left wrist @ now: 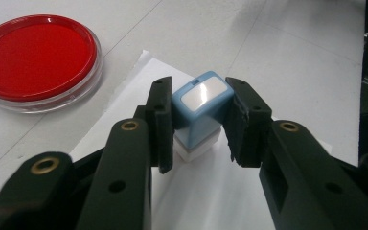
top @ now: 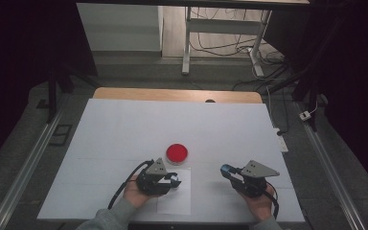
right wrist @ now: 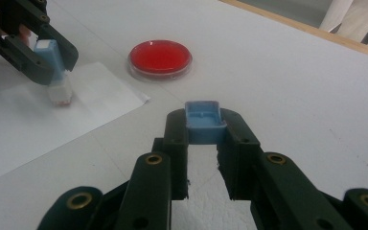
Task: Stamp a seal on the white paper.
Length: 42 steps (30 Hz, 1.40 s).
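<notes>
One stamp point(left wrist: 199, 112), one blue cap point(right wrist: 204, 122), one red ink pad point(top: 177, 152) and one sheet of paper point(top: 178, 199) are counted on the white table cover point(top: 124, 129), and two grippers are held by the two hands.

The stamp is pinched by the left gripper point(left wrist: 199, 124) — its blue body is pressed between the two pads, and its white base is set on the paper, just in front of the jaws. The cap is pinched at the tips of the right gripper point(right wrist: 204, 139), a little above the table cover and well apart from the stamp.

In the left gripper view the shiny label on top of the stamp is seen. In the right gripper view a red mark at the bottom of the stamp's base is seen, and also that the stamp stands nearly upright. In the high view the wooden table edge point(top: 177, 94) beyond the cover is seen.

The ink pad lies just beyond the far edge of the paper, near the left gripper. Much open cover is left behind the pad and to both sides — the paper's near edge lies close to the near edge of the cover.
</notes>
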Each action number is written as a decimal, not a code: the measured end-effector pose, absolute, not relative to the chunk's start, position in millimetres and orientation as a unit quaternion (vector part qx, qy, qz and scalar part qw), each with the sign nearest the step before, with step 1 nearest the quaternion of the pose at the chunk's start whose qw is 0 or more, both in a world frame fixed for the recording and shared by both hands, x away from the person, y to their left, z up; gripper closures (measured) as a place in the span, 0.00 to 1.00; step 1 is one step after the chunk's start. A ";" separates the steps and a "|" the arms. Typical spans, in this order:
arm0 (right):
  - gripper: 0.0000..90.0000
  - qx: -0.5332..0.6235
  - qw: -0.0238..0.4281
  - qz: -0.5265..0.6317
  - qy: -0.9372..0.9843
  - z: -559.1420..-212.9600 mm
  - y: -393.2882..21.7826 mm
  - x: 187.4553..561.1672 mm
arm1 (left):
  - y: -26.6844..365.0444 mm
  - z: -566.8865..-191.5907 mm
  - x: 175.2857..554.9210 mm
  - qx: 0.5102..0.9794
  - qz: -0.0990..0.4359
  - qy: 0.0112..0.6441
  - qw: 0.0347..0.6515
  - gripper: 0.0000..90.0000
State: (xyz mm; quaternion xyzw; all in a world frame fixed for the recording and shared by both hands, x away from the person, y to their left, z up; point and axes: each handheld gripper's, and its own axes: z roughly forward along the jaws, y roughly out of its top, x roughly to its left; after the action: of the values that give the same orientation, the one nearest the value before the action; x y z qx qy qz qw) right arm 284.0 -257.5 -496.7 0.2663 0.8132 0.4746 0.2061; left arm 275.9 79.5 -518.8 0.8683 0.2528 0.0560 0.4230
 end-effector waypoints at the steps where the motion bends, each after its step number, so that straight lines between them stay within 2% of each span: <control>1: 0.82 0.266 0.206 0.474 0.813 -496.7 -257.5 284.0 | 79.3 -519.1 275.7 0.869 0.058 0.252 0.422 0.73; 42: 0.82 0.266 0.207 0.478 0.811 -496.1 -257.9 283.4 | 76.2 -529.0 267.3 0.876 0.084 0.241 0.409 0.73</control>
State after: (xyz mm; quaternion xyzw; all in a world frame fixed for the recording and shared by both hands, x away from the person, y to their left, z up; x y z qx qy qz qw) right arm 283.4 -257.9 -496.1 0.2664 0.8108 0.4781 0.2074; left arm 267.3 76.2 -529.0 0.8761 0.2412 0.0840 0.4090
